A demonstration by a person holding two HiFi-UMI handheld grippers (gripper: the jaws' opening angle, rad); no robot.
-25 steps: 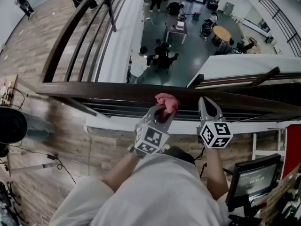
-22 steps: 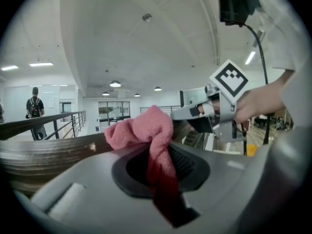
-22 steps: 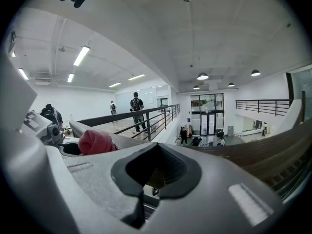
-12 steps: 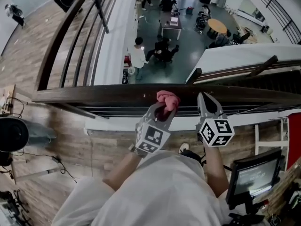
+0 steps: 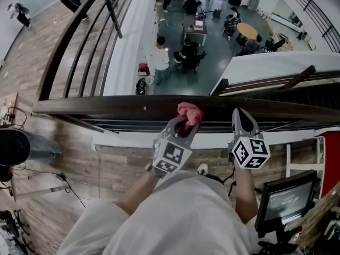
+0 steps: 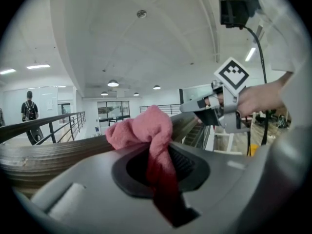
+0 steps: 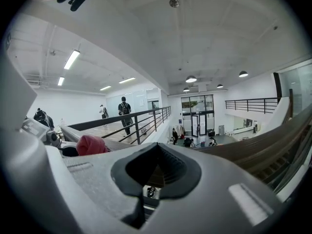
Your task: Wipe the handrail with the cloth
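Head view: left hand-held gripper (image 5: 182, 124) grasps the pink cloth (image 5: 189, 111) against the handrail (image 5: 106, 105); right hand-held gripper (image 5: 242, 117), near the handrail, is clenched and empty.

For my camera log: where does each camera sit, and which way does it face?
Head view: on the head, facing steeply down over the handrail; both forearms, left gripper, cloth and right gripper show.
Left gripper view: on the left gripper, facing along fingers shut on the cloth; right gripper and hand show.
Right gripper view: on the right gripper, facing along shut, empty fingers toward distant doors.
Shared: all three show cloth and handrail.
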